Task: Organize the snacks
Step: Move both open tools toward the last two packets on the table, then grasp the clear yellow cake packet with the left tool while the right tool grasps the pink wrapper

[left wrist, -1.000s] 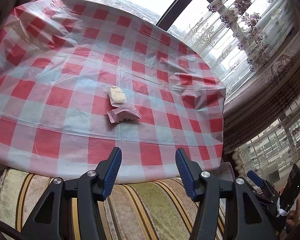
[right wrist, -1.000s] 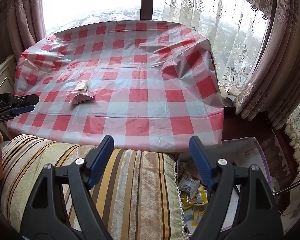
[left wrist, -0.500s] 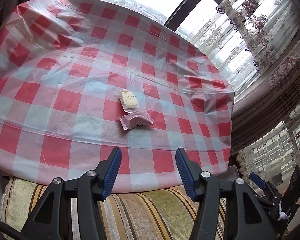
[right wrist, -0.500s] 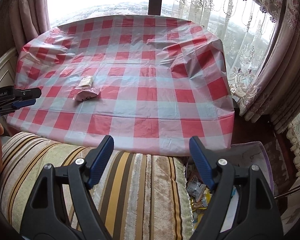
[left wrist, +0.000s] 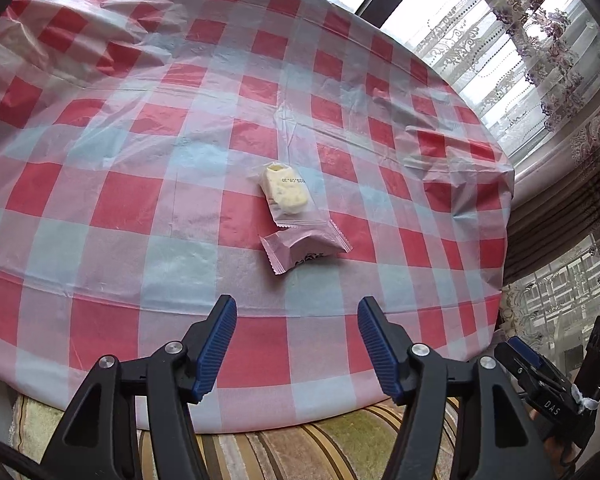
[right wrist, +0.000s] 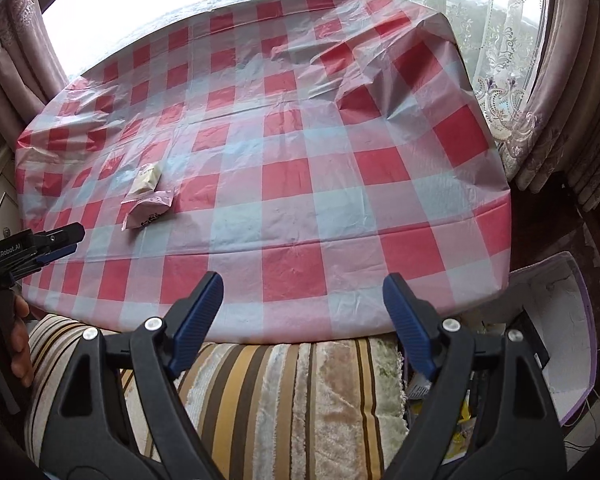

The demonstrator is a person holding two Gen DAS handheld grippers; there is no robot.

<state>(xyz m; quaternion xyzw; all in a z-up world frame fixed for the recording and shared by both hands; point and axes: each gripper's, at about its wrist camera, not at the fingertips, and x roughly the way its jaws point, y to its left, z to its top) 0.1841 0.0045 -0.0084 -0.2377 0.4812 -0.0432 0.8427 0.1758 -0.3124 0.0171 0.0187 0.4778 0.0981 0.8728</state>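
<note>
Two wrapped snacks lie together on the red-and-white checked tablecloth: a pale yellow one in clear wrap and a pink packet just in front of it. My left gripper hovers over the table's near edge, a short way in front of the pink packet; its jaws are opening with nothing between them. In the right wrist view the same yellow snack and pink packet sit at the left. My right gripper is over the near edge, its jaws opening and empty.
A striped velvet cushion lies below the table's near edge. A white-lined box with snack wrappers stands at the right by the table. Curtains and a window ring the far side. A hand holds the left gripper's handle.
Both grippers have moved forward and down toward the table, so the snacks look larger and nearer. The jaws of both stand a little wider than before.
</note>
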